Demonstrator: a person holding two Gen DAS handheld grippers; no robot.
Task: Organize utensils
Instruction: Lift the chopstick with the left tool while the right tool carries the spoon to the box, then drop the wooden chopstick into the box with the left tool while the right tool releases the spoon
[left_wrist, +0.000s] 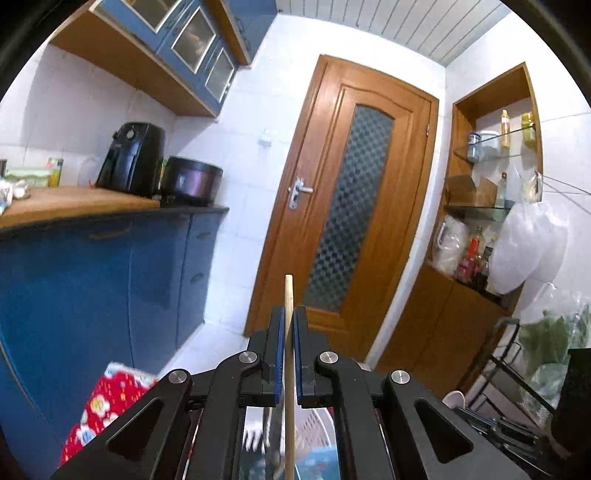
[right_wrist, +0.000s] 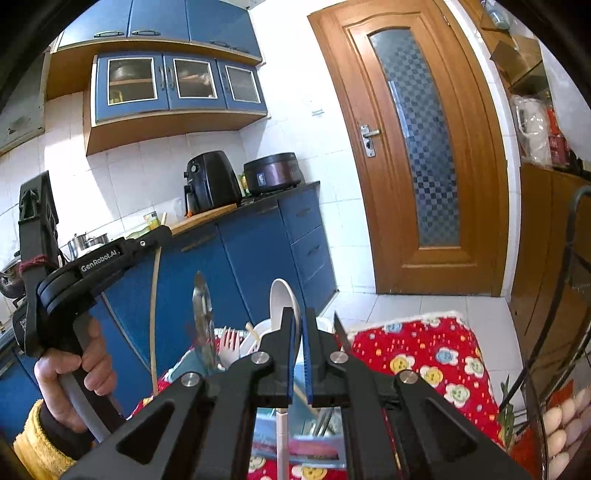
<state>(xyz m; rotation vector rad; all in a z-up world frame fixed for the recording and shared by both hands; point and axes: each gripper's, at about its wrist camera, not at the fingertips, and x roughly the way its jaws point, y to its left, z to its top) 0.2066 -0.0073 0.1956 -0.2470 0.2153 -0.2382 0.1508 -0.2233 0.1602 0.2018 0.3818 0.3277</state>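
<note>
Mid-transfer: your left tongs (left_wrist: 289, 325) clamp a wooden chopstick (left_wrist: 289, 291), your right tongs (right_wrist: 298, 325) a white spoon (right_wrist: 282, 299), both held above the utensil caddy (right_wrist: 255, 338). Next, likely lower each into its compartment.

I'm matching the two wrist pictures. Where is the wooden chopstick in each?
Left wrist: chopstick upright at bottom centre, clamped in the left gripper.
Right wrist: same chopstick at left, a curved vertical line beside the hand.
Shared landmark: wooden door.
</note>
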